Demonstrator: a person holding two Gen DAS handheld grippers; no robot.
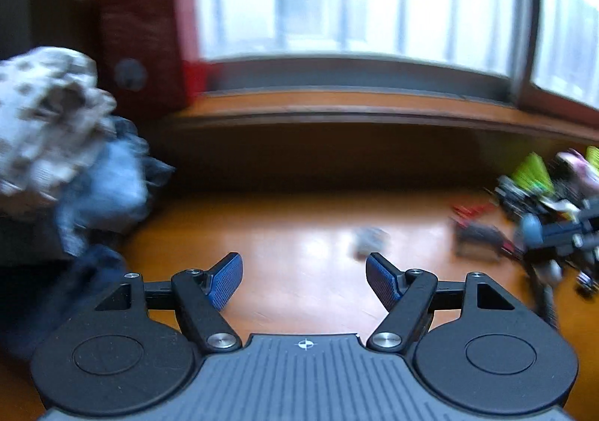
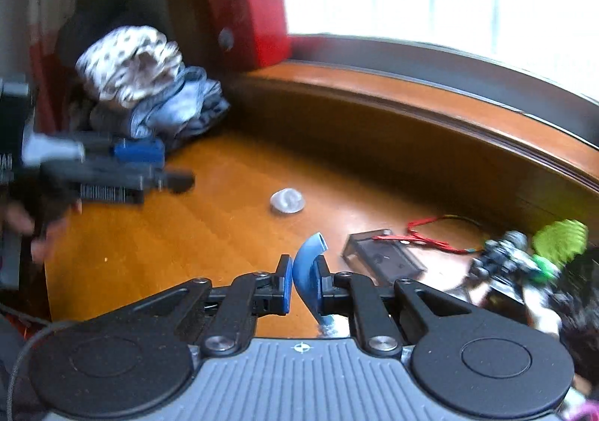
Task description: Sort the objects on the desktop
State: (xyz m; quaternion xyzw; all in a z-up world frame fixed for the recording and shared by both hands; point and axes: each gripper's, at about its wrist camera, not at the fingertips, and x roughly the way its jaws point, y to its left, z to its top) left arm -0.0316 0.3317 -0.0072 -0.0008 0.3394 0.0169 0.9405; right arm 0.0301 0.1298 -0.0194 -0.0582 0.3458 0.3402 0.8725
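My left gripper (image 1: 304, 280) is open and empty above the wooden desk (image 1: 299, 301). A small pale round object (image 1: 368, 242) lies blurred just beyond its right finger; it also shows in the right wrist view (image 2: 287, 200). My right gripper (image 2: 302, 284) is shut on a curved blue plastic piece (image 2: 309, 273) that sticks up between the pads. The left gripper appears in the right wrist view (image 2: 112, 173) at the far left, over the desk. A dark clear box (image 2: 382, 258) with red wires (image 2: 430, 233) lies right of my right gripper.
A heap of clothes (image 2: 146, 84) sits at the desk's back left, with a red box (image 2: 247, 16) on the window sill behind. A clutter of small gadgets and green pieces (image 2: 524, 256) lies at the right. The same clutter shows in the left wrist view (image 1: 543, 211).
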